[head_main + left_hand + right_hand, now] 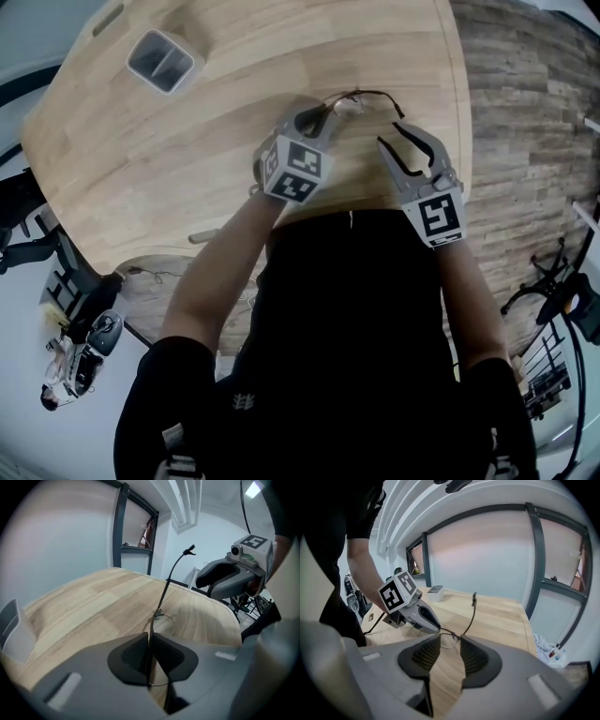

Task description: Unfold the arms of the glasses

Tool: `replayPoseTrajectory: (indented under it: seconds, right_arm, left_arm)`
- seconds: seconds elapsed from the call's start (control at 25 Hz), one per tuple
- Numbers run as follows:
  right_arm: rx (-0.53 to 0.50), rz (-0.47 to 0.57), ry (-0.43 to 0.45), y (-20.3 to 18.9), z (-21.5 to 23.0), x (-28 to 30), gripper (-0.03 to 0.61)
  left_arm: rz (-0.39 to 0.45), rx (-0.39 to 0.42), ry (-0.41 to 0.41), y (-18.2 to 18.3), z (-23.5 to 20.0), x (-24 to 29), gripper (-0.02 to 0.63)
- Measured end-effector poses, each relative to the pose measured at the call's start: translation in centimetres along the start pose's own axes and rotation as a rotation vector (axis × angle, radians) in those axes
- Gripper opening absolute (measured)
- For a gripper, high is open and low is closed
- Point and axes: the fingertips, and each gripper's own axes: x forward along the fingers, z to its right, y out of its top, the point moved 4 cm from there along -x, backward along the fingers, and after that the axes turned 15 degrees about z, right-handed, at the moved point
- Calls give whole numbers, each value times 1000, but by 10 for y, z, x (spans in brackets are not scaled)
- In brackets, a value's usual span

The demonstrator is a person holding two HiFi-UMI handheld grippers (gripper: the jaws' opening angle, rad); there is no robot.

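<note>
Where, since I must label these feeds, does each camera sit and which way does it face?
Head view: on the person's head, looking steeply down at the table; the forearms, left claw and right claw show.
Left gripper view: rides the left claw, looking along its jaws, shut on the glasses; the right claw shows upper right.
Right gripper view: rides the right claw, jaws apart, facing the left claw and left forearm.
Shared: both gripper views show the glasses and the opposite claw.

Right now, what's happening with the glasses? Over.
Left tool shut on glasses frame. Right tool open, close by, empty. One arm sticking up. Grey tray far off, not in the way.
</note>
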Motion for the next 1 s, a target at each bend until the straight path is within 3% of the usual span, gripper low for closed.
replayPoseTrajectory:
  seconds: [0.36,0.6,0.68,0.8,1.0]
  right_arm:
    - [33,0,36,0,-5,5,135]
    - [326,95,12,10,2,24,135]
    - [382,111,4,12,5,32,135]
    - [449,100,-22,10,8,42,135]
    - [671,130,-60,6,16,53,135]
  left_arm:
    - [81,30,18,14,4,-9,35]
    - [189,95,36,26,10,-26,35]
    - [216,113,41,26,11,-31,35]
    - [256,115,39,23,14,-38,35]
    - [298,106,28,20,16,-47,35]
